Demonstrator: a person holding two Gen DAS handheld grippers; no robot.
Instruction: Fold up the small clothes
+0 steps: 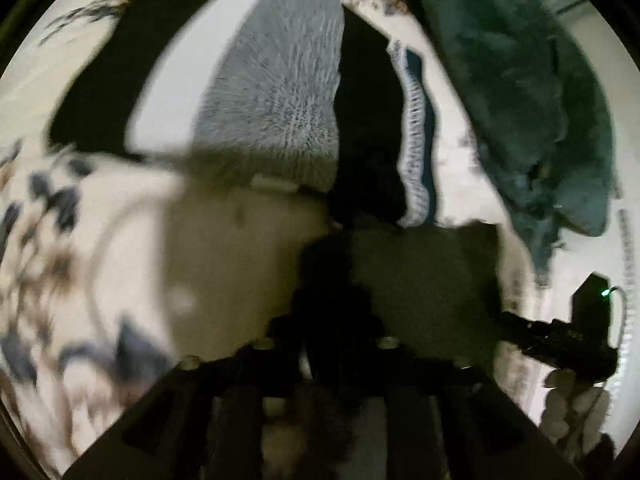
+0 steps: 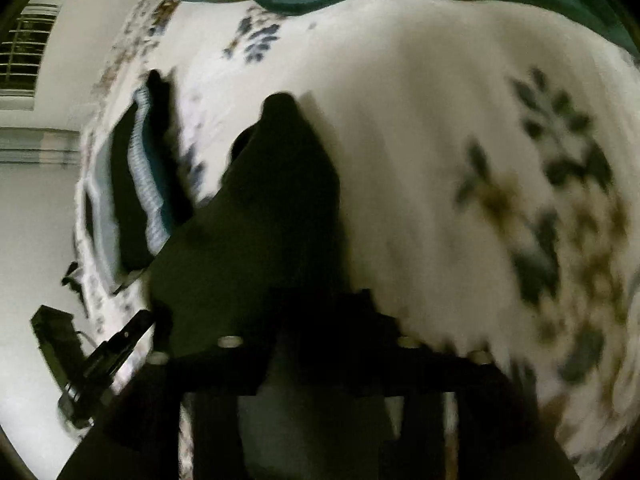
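Note:
A dark olive garment [image 1: 248,264] hangs in front of my left gripper [image 1: 332,280], whose fingers are pressed together on its upper edge. The same garment [image 2: 256,216] shows in the right wrist view, lifted above the floral bedsheet [image 2: 420,152]. My right gripper [image 2: 324,308] is shut on the garment's other edge. Both views are blurred. The other gripper shows at the right edge of the left view [image 1: 568,336] and at the left edge of the right view [image 2: 100,364].
A row of folded clothes lies on the bed: a grey knit piece [image 1: 276,92], black pieces and one with a blue-white waistband [image 1: 414,136], also seen in the right view [image 2: 140,184]. A teal blanket [image 1: 528,96] lies bunched beyond.

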